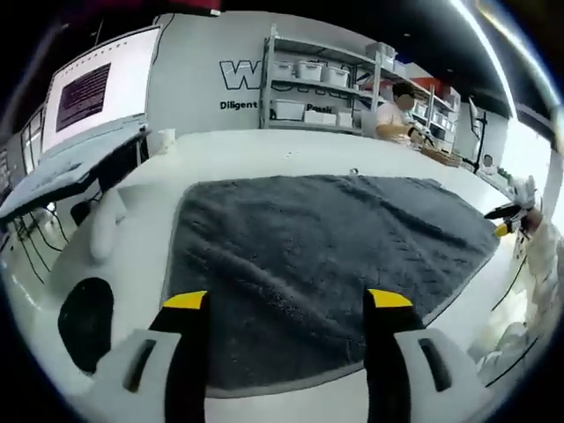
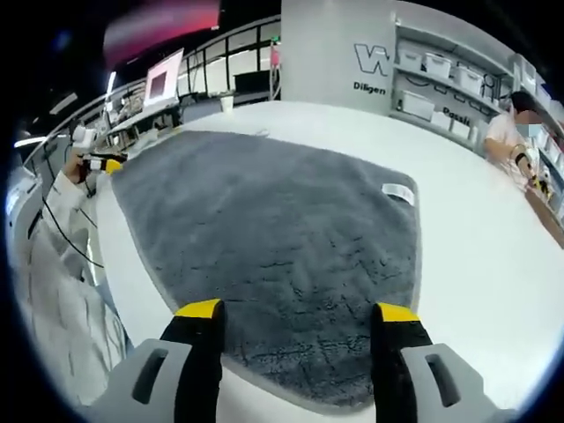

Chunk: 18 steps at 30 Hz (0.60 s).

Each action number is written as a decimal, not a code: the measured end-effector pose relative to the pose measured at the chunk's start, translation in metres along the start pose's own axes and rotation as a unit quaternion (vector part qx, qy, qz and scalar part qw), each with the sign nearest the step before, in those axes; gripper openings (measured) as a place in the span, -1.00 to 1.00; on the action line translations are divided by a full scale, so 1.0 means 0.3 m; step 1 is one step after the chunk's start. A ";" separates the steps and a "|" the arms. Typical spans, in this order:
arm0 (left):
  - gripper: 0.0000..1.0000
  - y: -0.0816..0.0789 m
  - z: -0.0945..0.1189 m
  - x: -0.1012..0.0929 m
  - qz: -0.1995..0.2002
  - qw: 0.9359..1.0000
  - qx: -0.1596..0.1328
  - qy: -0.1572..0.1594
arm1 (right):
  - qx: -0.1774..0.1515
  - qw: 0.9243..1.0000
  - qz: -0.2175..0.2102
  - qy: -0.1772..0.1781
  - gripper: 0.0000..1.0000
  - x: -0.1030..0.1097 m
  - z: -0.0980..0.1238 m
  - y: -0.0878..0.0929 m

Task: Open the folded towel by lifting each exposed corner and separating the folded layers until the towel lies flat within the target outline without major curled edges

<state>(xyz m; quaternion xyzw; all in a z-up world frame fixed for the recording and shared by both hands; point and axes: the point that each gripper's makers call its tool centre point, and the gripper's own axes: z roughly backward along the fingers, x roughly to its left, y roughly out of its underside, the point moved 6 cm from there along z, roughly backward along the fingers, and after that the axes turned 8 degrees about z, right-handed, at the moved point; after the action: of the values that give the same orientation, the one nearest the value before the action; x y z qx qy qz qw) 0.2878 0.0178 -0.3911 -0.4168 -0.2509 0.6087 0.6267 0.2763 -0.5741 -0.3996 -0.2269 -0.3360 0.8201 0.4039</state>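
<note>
A dark grey towel (image 1: 317, 256) lies spread flat on the white table (image 1: 256, 150). My left gripper (image 1: 287, 301) hovers over its near edge, jaws apart with nothing between them. In the right gripper view the same towel (image 2: 273, 229) stretches away flat, with a small white label (image 2: 398, 193) at its far right edge. My right gripper (image 2: 298, 311) stands open above the towel's near edge, holding nothing. The right gripper's yellow tips (image 1: 504, 227) appear at the towel's right corner in the left gripper view; the left gripper (image 2: 104, 164) appears at the far left of the right gripper view.
A dark round patch (image 1: 85, 319) sits on the table at the left. A white cup (image 1: 165, 139) stands near the far edge. Shelves with white bins (image 1: 317, 84) line the back wall, where a person (image 1: 392, 113) works. A white sleeve (image 2: 53, 264) hangs at the left.
</note>
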 end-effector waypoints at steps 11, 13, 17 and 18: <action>0.36 0.056 0.009 0.021 -0.009 0.999 0.019 -0.049 | 0.016 1.000 0.013 -0.014 0.29 0.016 -0.023 -0.001; 0.34 0.057 0.008 0.023 -0.021 0.998 0.026 -0.050 | 0.019 0.999 0.018 -0.018 0.29 0.014 -0.022 0.003; 0.34 0.053 0.010 0.023 -0.022 0.998 0.037 -0.049 | 0.023 0.999 0.021 -0.021 0.30 0.012 -0.022 0.003; 0.33 0.053 0.009 0.023 -0.022 0.998 0.039 -0.049 | 0.024 0.999 0.022 -0.022 0.30 0.011 -0.022 0.003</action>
<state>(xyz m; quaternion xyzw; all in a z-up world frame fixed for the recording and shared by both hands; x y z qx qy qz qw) 0.2777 0.0237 -0.4040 -0.3562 -0.2666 0.6236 0.6428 0.2781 -0.5696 -0.4050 -0.2063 -0.3202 0.8412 0.3837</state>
